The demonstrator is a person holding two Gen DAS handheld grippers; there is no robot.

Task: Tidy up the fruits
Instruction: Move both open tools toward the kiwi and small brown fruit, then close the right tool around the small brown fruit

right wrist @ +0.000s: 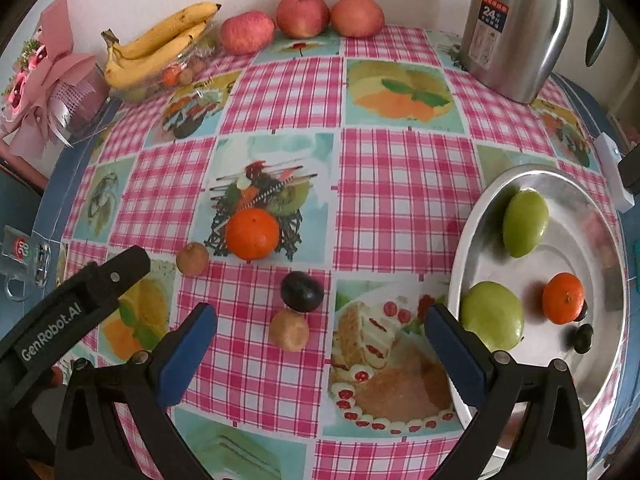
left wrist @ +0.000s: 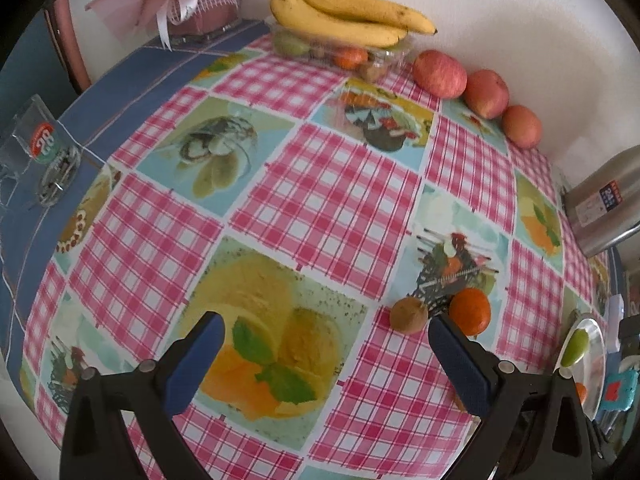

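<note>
In the right wrist view a silver plate (right wrist: 600,248) at the right holds two green fruits (right wrist: 524,229), a small orange (right wrist: 563,298) and dark grapes (right wrist: 583,338). Loose on the checked tablecloth lie an orange (right wrist: 252,234), a dark plum (right wrist: 301,292) and two small brown fruits (right wrist: 289,330) (right wrist: 192,259). My right gripper (right wrist: 320,344) is open and empty, just short of the nearer brown fruit. My left gripper (left wrist: 326,346) is open and empty over the cloth; the orange (left wrist: 470,311) and a brown fruit (left wrist: 409,315) lie by its right finger.
Bananas (right wrist: 156,46) on a clear fruit box and three apples (right wrist: 303,14) line the back wall. A steel thermos (right wrist: 516,28) stands at the back right. A pink bouquet (right wrist: 44,88) sits at the left and a clear glass mug (left wrist: 36,152) at the table's edge.
</note>
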